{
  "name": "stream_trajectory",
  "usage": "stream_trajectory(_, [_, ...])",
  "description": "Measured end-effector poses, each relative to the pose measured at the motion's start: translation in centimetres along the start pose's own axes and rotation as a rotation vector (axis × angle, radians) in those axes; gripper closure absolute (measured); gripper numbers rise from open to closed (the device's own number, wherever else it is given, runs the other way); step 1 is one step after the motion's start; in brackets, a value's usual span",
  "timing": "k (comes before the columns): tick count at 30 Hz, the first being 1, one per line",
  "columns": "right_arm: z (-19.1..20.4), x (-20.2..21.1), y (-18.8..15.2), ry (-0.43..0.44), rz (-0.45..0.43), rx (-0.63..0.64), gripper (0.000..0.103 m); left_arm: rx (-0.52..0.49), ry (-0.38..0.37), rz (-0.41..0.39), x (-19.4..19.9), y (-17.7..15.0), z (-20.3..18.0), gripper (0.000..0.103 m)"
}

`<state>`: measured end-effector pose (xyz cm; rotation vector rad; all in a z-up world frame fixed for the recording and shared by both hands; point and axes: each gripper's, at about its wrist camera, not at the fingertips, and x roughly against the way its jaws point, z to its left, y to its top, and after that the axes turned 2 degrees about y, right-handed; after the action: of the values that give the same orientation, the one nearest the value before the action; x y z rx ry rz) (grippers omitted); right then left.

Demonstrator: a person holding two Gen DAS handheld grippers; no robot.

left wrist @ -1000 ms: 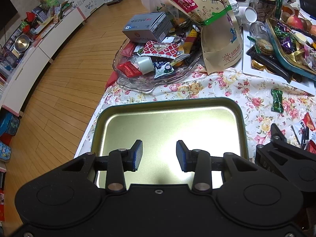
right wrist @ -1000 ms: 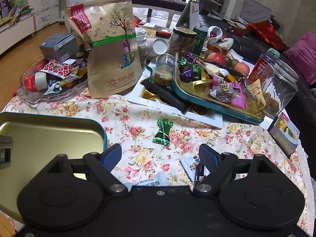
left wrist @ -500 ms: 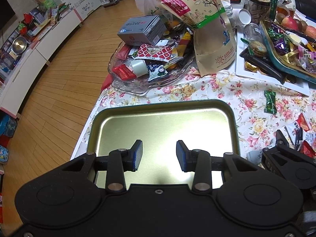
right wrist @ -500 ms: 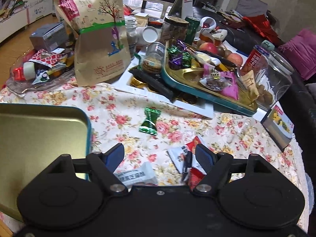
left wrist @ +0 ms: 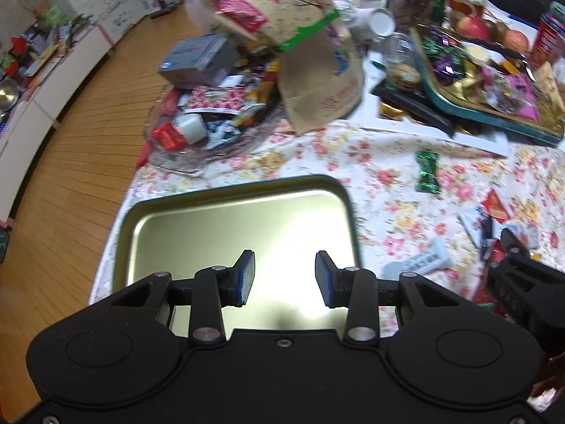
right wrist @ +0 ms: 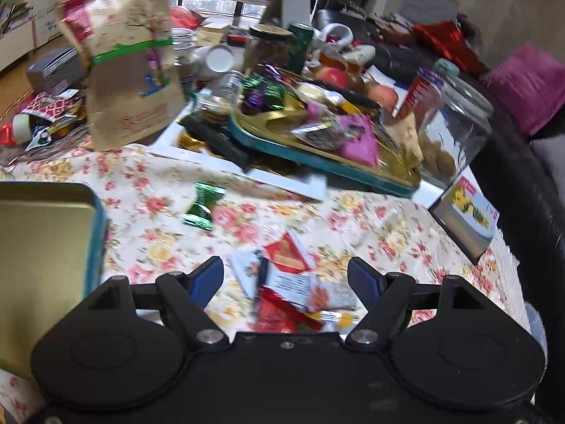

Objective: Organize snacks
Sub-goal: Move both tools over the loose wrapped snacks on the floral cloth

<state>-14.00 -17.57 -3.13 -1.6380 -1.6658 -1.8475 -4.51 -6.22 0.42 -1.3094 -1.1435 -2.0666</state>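
An empty gold tray with a teal rim [left wrist: 197, 233] lies on the floral tablecloth; its right edge shows in the right wrist view [right wrist: 95, 219]. My left gripper [left wrist: 285, 277] is open and empty above the tray. My right gripper [right wrist: 286, 281] is open and empty, hovering over a small pile of snack packets [right wrist: 293, 279] right of the tray; it also shows in the left wrist view [left wrist: 512, 268]. A green wrapped candy [right wrist: 203, 205] lies beyond the pile, also seen in the left wrist view [left wrist: 427, 171]. A grey-white packet [left wrist: 420, 261] lies beside the tray.
A glass dish of mixed snacks [left wrist: 197, 123] and a tall brown paper bag [right wrist: 130, 70] stand at the back left. A second teal tray full of sweets [right wrist: 317, 134] rests on a white board. A glass jar [right wrist: 452, 130] and a small box [right wrist: 466, 219] stand at the right.
Both grippers have pulled back and shifted right. The right gripper has moved from above the tray's edge to over the packet pile. Both stay open.
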Motion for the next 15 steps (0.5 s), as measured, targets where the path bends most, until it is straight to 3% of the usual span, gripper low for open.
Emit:
stream_trajectory(7, [-7.2,-0.9,-1.0,0.034,0.047,-0.083,0.025,-0.053,-0.067,0.024,0.1,0.3,-3.8,0.055])
stream_trajectory(15, [-16.7,-3.4,-3.9,0.130,0.221,-0.442,0.030,-0.121,-0.154,0.114,-1.2,-0.7,-7.6,0.055])
